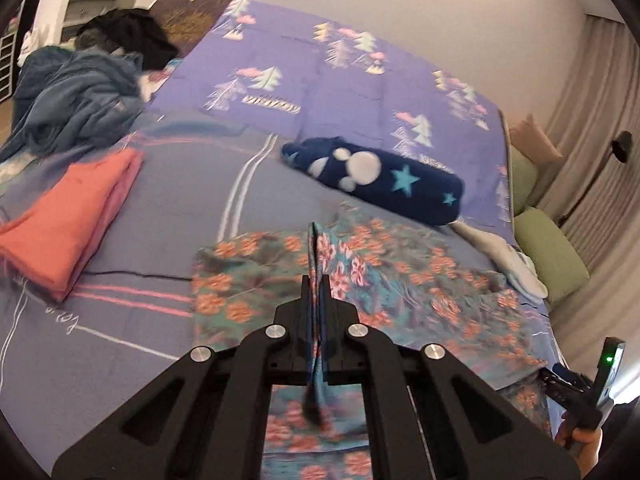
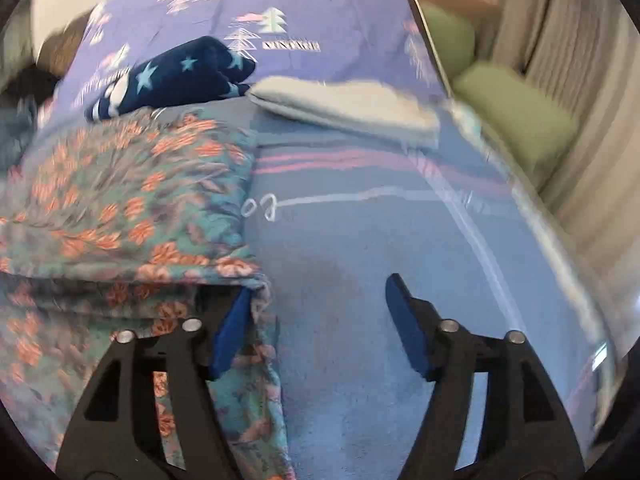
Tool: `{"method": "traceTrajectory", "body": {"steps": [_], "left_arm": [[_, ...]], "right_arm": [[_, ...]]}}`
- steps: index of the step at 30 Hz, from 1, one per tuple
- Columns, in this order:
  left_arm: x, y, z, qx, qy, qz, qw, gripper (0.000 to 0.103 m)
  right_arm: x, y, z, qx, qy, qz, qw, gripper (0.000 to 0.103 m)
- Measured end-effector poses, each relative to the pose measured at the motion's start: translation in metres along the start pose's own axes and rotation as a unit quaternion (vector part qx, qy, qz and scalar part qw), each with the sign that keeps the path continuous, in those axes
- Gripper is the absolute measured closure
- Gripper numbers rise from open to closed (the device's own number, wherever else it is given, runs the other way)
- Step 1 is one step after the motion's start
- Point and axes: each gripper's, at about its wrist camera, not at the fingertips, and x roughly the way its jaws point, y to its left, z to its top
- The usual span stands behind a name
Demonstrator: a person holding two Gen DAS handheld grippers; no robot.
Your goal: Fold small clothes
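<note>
A teal floral garment (image 1: 404, 280) with orange flowers lies spread on the bed. My left gripper (image 1: 316, 284) is shut on a raised fold of it, and the pinched cloth hangs down between the fingers. In the right wrist view the same garment (image 2: 120, 200) fills the left side. My right gripper (image 2: 320, 296) is open above the blue blanket. Its left finger (image 2: 232, 336) touches the garment's right edge, and nothing lies between the jaws. The right gripper also shows in the left wrist view (image 1: 576, 392) at the lower right.
A folded coral garment (image 1: 68, 216) lies at the left. A navy star-print piece (image 1: 380, 176) and a folded pale-grey piece (image 2: 344, 108) lie beyond the floral one. A dark blue heap (image 1: 76, 92) sits far left. Green cushions (image 1: 548, 252) line the bed's right edge.
</note>
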Motion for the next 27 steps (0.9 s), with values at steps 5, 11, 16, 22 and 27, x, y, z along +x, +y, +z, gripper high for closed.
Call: {"method": "traceTrajectory", "body": {"steps": [5,11,16,22,27], "left_arm": [[0.03,0.007,-0.01,0.015,0.053,0.053,0.9971,0.1],[0.024,0.009,-0.014,0.02,0.046,0.117,0.9919,0.066],[-0.012,-0.027,-0.002,0.019,-0.009,-0.002,0.9998,0.051],[0.042,-0.168,-0.009,0.169,0.107,-0.108,0.9738,0.045],[0.101,-0.285,-0.026,0.273,0.166,-0.132,0.9386,0.046]], "right_arm": [[-0.008,0.006,-0.008,-0.029,-0.008,0.01,1.0,0.035],[-0.013,0.015,-0.013,-0.05,-0.014,0.038,0.998,0.034],[-0.011,0.007,-0.013,-0.042,-0.003,0.073,0.996,0.034],[-0.004,-0.009,-0.011,-0.031,0.013,0.134,0.99,0.03],[-0.004,-0.012,-0.016,-0.025,0.004,0.151,0.988,0.026]]}}
